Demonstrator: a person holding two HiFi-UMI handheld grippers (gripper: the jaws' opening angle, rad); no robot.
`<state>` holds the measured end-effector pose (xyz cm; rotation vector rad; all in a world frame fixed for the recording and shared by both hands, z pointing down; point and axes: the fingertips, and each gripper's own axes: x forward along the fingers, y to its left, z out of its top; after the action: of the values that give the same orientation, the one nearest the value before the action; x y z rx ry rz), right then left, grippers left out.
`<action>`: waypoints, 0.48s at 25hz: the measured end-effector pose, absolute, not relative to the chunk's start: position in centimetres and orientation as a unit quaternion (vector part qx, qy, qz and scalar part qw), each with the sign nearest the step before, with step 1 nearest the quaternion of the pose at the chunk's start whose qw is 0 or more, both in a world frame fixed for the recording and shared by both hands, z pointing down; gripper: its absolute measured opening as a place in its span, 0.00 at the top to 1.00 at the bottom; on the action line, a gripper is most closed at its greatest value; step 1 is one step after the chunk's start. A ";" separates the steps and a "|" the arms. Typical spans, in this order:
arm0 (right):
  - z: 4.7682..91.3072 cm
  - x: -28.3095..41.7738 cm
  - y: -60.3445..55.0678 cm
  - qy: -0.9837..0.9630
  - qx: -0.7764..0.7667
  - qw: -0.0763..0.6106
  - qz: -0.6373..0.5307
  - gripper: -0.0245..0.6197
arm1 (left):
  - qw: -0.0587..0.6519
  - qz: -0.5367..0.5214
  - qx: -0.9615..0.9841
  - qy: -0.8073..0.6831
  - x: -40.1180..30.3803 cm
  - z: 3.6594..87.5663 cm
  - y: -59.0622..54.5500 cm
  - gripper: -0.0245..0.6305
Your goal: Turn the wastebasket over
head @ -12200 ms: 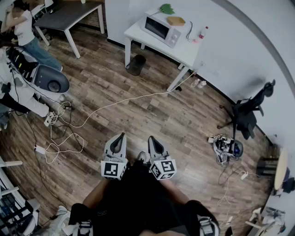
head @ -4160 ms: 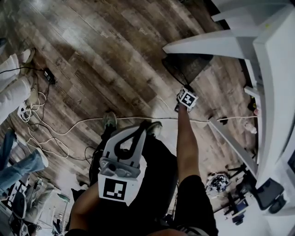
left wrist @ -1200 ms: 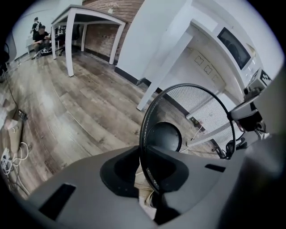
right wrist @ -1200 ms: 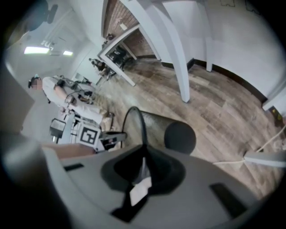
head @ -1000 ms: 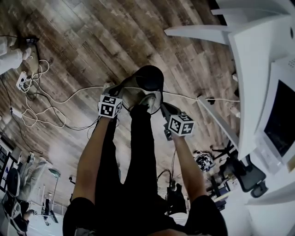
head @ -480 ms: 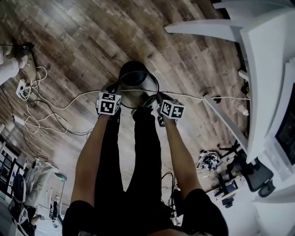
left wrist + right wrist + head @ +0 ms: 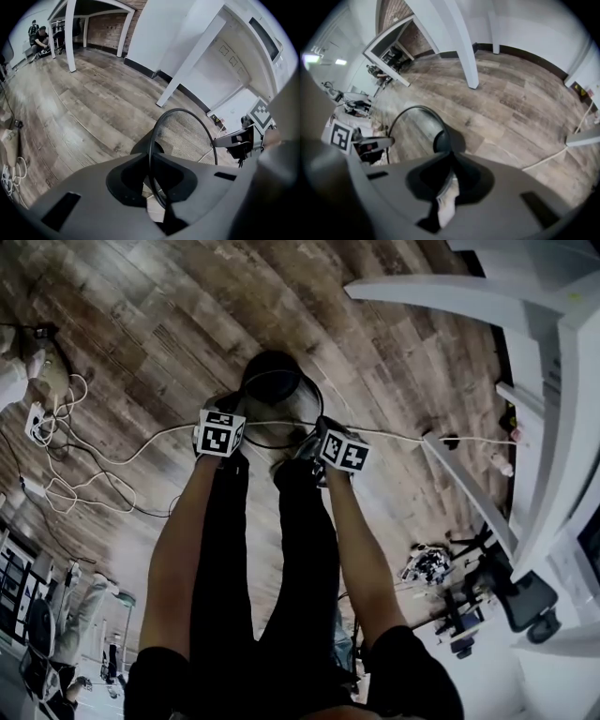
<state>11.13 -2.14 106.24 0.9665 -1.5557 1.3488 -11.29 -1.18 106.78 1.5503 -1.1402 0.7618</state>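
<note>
A round black wire-mesh wastebasket (image 7: 272, 371) with a thin hoop rim hangs tilted low over the wooden floor (image 7: 159, 315), just ahead of the person's feet; I can't tell whether it touches the boards. There is wide bare floor towards the far and left edges, but the white table (image 7: 572, 381) crowds the right and a white cable (image 7: 141, 442) trails underneath. The left gripper (image 7: 151, 164) and right gripper (image 7: 449, 161) are each clamped on opposite sides of the rim, mouth turned back towards the person, closed base and long axis pointing away
</note>
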 end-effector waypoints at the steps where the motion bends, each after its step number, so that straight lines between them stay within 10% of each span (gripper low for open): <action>1: 106.3 10.9 -2.2 -0.621 0.390 0.417 0.537 0.89 | 0.511 0.315 0.644 -0.474 -11.5 107.0 -1.3 0.87; 12: 106.5 9.3 -3.5 -0.609 0.422 0.397 0.542 0.88 | 0.499 0.319 0.618 -0.517 -13.3 108.2 -2.3 0.86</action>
<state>9.33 -3.45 106.49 1.0684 -1.5424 1.3746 -13.27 -2.27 108.20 1.4956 -1.2519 0.7723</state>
